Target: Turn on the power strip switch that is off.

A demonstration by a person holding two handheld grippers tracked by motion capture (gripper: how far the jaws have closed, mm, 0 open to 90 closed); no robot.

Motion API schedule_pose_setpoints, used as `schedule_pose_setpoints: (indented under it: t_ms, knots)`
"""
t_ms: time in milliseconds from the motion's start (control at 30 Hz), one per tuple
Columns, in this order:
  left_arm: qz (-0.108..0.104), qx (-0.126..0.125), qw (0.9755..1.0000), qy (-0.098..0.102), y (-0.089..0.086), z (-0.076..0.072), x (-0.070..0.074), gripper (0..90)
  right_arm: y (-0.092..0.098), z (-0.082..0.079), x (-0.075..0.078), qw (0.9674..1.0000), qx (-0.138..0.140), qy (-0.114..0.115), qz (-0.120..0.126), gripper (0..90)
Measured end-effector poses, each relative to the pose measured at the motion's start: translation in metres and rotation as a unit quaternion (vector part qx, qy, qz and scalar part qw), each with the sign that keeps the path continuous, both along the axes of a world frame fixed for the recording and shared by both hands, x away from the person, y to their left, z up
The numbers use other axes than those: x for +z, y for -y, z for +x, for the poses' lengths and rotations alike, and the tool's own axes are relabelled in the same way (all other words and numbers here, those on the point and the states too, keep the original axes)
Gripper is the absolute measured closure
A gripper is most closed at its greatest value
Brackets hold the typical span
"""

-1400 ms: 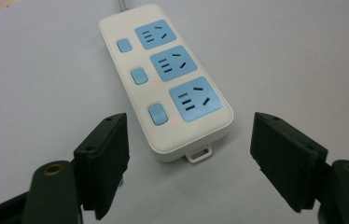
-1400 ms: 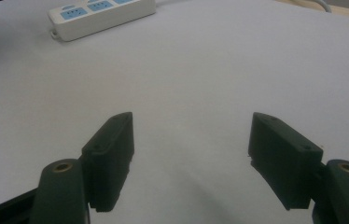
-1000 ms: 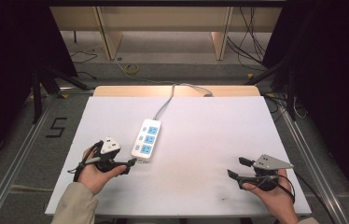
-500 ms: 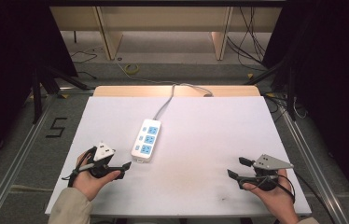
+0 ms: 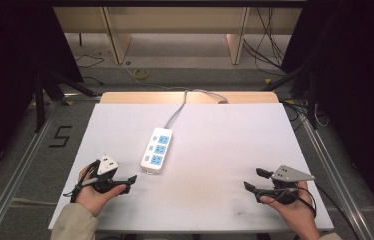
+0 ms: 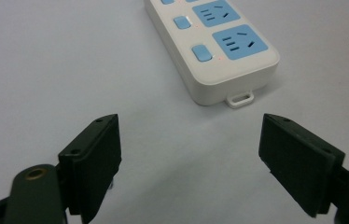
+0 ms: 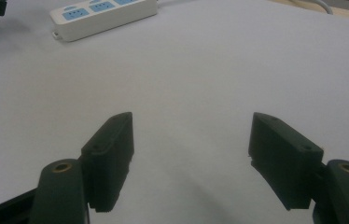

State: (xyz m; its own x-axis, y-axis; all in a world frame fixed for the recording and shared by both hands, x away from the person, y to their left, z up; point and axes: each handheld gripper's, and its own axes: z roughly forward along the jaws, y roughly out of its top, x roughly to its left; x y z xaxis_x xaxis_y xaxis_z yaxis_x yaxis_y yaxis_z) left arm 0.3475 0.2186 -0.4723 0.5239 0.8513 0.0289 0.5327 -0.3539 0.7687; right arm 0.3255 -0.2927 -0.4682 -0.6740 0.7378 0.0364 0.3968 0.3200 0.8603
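1. White plastic power strip with blue sockets (image 5: 157, 150) lies mid-table on the white tabletop (image 5: 215, 135), grey cord trailing away.
2. Left gripper (image 5: 125, 182) near the strip's near end, jaws spread, empty.
3. Right gripper (image 5: 253, 181) well apart, jaws spread, empty.

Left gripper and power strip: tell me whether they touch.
Apart. The left gripper view shows bare table between the open left gripper and the power strip; the high view shows the same gap.

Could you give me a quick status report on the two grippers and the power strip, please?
Left gripper open, empty, just short of the power strip. Right gripper open, empty, well clear. Strip flat on the table, untouched. Nothing between.
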Motion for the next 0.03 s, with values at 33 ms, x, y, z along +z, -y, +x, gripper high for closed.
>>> schedule_pose_setpoints:
  t_ms: [33]
  knots:
    - [0.001, 0.002, 1.0000, -0.001, -0.0012, 0.0012, -0.0014, 19.9, 0.0001, -0.0001, 0.0001, 1.0000, -0.001, 0.000, 0.000, 31.9]
